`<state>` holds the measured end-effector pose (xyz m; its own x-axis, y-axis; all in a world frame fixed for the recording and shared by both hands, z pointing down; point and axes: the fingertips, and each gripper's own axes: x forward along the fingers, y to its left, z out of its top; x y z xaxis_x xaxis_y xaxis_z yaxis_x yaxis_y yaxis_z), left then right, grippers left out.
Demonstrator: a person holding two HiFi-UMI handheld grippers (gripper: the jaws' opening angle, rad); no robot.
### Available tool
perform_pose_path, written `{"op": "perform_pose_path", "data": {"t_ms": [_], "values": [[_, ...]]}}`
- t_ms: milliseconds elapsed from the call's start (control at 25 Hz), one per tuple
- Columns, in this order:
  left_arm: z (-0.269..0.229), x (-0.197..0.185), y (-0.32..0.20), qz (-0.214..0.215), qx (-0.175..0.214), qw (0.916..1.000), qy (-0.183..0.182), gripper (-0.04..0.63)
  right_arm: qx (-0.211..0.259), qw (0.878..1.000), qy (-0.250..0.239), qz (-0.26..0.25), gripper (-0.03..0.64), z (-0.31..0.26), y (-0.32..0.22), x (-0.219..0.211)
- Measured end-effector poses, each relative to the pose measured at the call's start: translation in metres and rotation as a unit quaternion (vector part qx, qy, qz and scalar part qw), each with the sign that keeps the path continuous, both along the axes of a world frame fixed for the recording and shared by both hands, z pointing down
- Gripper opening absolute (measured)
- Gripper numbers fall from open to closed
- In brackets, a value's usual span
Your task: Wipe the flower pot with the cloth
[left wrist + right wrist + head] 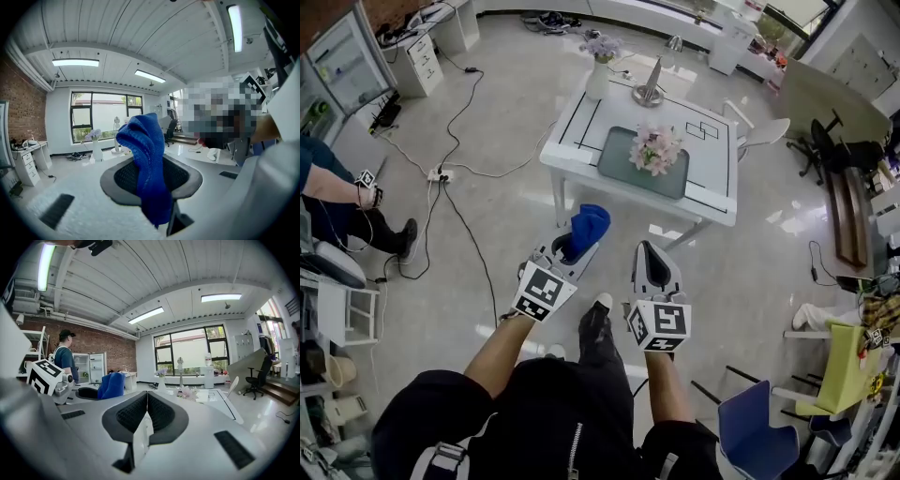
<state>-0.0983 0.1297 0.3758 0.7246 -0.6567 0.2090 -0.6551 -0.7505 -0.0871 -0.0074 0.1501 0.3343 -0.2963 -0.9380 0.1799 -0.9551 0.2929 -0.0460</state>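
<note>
The flower pot (654,150) with pale pink blooms stands on a grey mat (619,155) on the white table (581,127), ahead of both grippers. My left gripper (572,246) is shut on a blue cloth (589,225), which bunches up above its jaws; in the left gripper view the cloth (146,159) hangs between the dark pads. My right gripper (652,253) is shut and holds nothing. In the right gripper view its jaws (147,411) meet, with the cloth (111,385) to the left and the pot (187,391) far ahead. Both grippers are held over the floor, short of the table.
A white vase with purple flowers (600,67) and a metal stand (650,89) sit at the table's far edge. A white chair (764,131) is at its right. Cables and a power strip (441,174) lie on the floor left. A seated person (337,202) is at left; a blue chair (759,427) at lower right.
</note>
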Motion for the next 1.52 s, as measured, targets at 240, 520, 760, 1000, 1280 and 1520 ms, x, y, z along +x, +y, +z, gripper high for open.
{"op": "perform_pose_path", "data": {"t_ms": [240,520,760,1000,1280,1520], "values": [[0.018,0.028,-0.097,-0.025,-0.009,0.9988,-0.042,0.123,-0.011,1.0,0.009,-0.014,0.009,0.007,-0.088,0.04],[0.042,0.051,-0.184,-0.034,-0.031,0.9965,-0.07,0.123,-0.038,0.999,-0.008,-0.022,0.009,0.02,-0.169,0.076],[0.083,0.05,-0.258,-0.014,-0.07,0.9944,-0.078,0.123,-0.068,0.998,-0.01,-0.005,0.009,0.041,-0.223,0.074],[0.137,0.047,-0.342,-0.014,-0.099,0.9912,-0.087,0.123,-0.085,0.996,-0.008,0.023,0.009,0.07,-0.285,0.055],[0.193,0.079,-0.407,0.045,-0.138,0.9829,-0.113,0.123,-0.096,0.995,0.035,0.018,0.009,0.114,-0.332,0.021],[0.243,0.112,-0.433,0.085,-0.194,0.9606,-0.18,0.123,-0.13,0.99,0.057,0.012,0.009,0.133,-0.341,0.014]]}}
